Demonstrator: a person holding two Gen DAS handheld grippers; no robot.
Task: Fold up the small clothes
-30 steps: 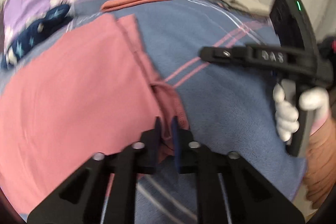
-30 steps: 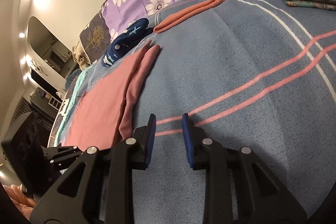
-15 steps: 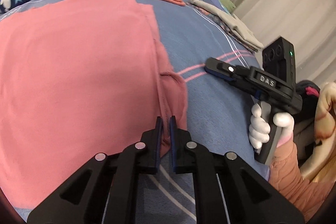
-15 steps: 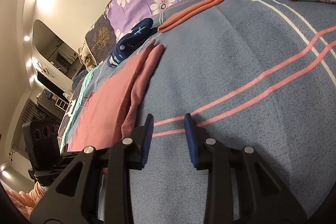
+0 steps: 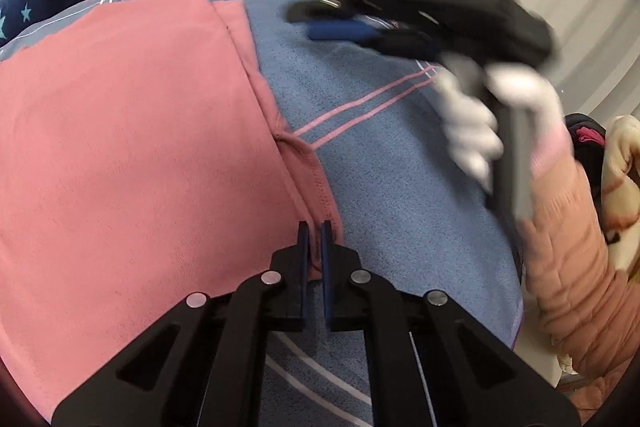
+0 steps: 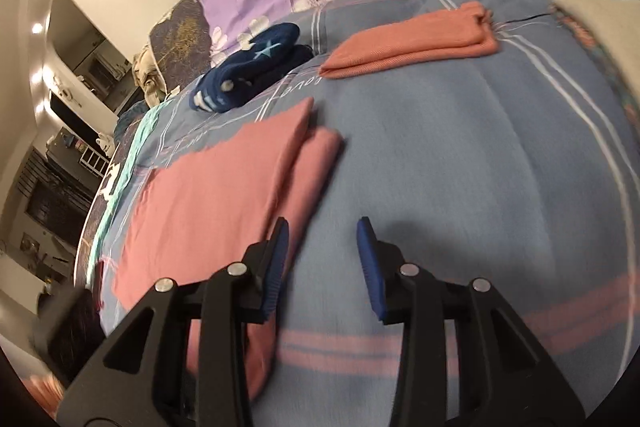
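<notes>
Only the left gripper [image 5: 315,247] pinches the pink garment [image 5: 140,147].

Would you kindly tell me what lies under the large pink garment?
The pink garment lies spread on the blue striped blanket, which shows around its edges. Whatever sits beneath its middle is covered and cannot be seen.

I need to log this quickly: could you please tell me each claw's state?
Left claw: shut on the pink garment.
Right claw: opening, nothing between its fingers.
</notes>
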